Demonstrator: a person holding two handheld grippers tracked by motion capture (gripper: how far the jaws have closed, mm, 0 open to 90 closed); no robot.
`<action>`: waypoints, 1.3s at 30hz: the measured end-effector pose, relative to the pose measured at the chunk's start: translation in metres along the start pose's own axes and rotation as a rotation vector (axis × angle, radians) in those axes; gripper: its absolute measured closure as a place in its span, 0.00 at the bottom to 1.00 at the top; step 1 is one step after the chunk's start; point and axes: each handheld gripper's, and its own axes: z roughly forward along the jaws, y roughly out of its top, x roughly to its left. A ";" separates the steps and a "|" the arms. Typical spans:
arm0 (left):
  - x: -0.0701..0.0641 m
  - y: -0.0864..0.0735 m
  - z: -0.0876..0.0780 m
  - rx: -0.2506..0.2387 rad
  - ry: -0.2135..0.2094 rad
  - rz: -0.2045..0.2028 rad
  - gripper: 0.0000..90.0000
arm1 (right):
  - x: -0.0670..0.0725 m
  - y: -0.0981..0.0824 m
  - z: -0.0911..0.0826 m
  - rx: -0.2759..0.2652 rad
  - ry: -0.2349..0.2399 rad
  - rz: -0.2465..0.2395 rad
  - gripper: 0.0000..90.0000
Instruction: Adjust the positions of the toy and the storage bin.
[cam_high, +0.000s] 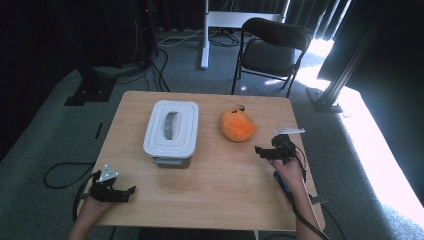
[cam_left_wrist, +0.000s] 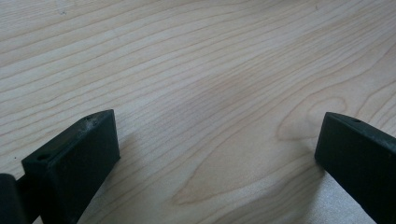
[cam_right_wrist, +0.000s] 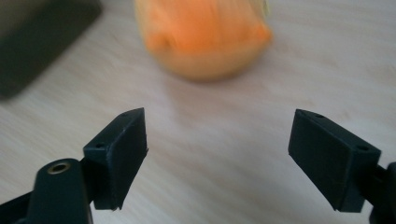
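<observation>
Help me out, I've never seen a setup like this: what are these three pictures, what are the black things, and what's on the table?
There is no robot arm here: a person sits at a wooden table and holds a hand tool with two black jaws in each hand. The high view looks down from above the person. It shows the left gripper near the table's front left corner and the right gripper by the right edge. The other two pictures come from small cameras riding on those tools, looking out along the jaws. On the table lie a white-lidded container and an orange plush toy, which the right gripper faces. Both grippers are open and hold nothing.
</observation>
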 end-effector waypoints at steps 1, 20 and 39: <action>0.000 0.000 0.000 0.000 0.000 0.000 0.00 | 0.003 0.008 0.004 -0.023 -0.001 -0.006 0.19; 0.000 0.000 0.000 0.000 0.000 0.000 0.00 | 0.008 0.061 0.069 -0.005 0.048 0.045 0.16; 0.000 0.000 0.000 0.000 0.000 0.001 0.00 | 0.007 0.071 0.103 0.053 -0.080 0.026 0.18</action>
